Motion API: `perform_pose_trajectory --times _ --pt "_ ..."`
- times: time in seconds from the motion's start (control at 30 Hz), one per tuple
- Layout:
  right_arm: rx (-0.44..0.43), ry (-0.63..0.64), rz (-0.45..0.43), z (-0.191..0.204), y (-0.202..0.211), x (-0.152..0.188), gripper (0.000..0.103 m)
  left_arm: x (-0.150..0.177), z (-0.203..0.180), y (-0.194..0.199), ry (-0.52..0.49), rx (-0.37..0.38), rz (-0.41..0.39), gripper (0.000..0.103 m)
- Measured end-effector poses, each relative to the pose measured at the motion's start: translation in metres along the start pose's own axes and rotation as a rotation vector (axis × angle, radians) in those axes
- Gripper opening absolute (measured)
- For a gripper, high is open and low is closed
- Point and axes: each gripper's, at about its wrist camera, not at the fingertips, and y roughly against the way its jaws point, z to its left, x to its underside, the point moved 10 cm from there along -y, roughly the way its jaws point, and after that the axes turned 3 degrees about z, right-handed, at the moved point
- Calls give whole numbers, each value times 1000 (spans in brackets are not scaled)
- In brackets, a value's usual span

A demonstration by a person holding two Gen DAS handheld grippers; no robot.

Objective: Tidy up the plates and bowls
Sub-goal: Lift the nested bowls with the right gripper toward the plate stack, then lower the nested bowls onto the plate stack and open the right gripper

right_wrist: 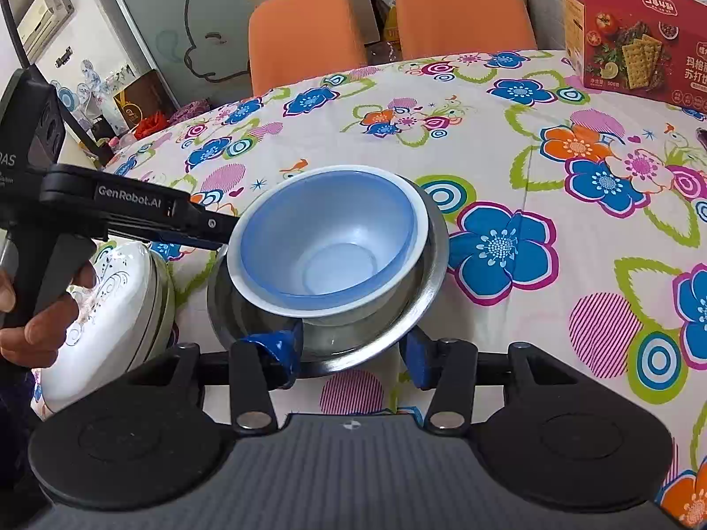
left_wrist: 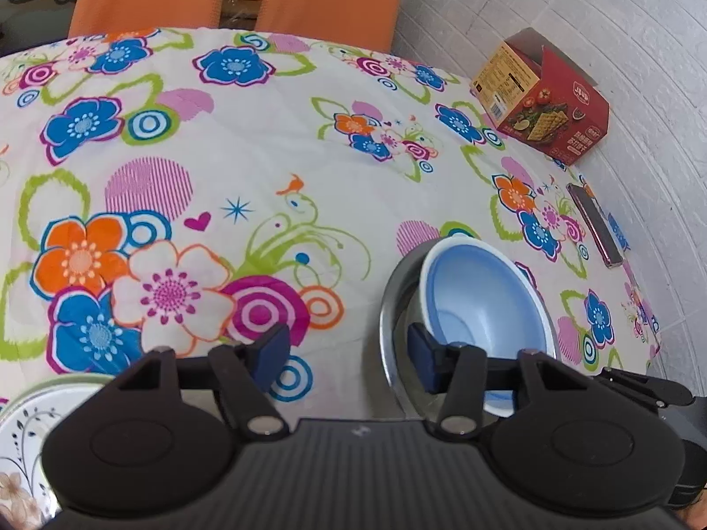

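A: Two bowls nested: the blue bowl (right_wrist: pixel 329 243) sits tilted inside the steel bowl (right_wrist: pixel 431 265), on the flowered tablecloth (right_wrist: pixel 508 168).

B: Left gripper (left_wrist: pixel 349 355)?

A: Jaws wide apart. Its right pad (left_wrist: pixel 420 353) lies at the near rim of the steel bowl (left_wrist: pixel 389 309), beside the blue bowl (left_wrist: pixel 481 291); the left pad hangs over bare cloth. From the right wrist view its finger reaches in from the left, tip at the blue bowl's rim. Contact: cannot tell. A hand (right_wrist: pixel 39 304) grips its handle.

B: Right gripper (right_wrist: pixel 353 353)?

A: Also wide. Its pads stand on either side of the steel bowl's near edge, nothing clamped between them.

B: Plates?

A: A stack of white plates (right_wrist: pixel 115 309) with a dark scroll pattern, just left of the bowls, partly hidden behind the left gripper's handle. Count not readable.

B: Other items?

A: Red cracker box (left_wrist: pixel 543 101) at the far right of the table, a phone (left_wrist: pixel 594 223) near it by the wall, two orange chairs (right_wrist: pixel 305 31) at the far side.
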Motion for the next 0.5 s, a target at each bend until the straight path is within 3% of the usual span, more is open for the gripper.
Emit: perform_pose_trajectory --times 0.07,0.17,0.5 --pt "1 12 -15 2 1 -3 34 2 -5 -2 -16 14 2 30" --pt "-3 26 -33 6 1 -9 34 2 -12 -2 -56 0 -14 22" --pt "-8 1 -58 4 1 -16 35 -4 -22 5 -68 36 -29 21"
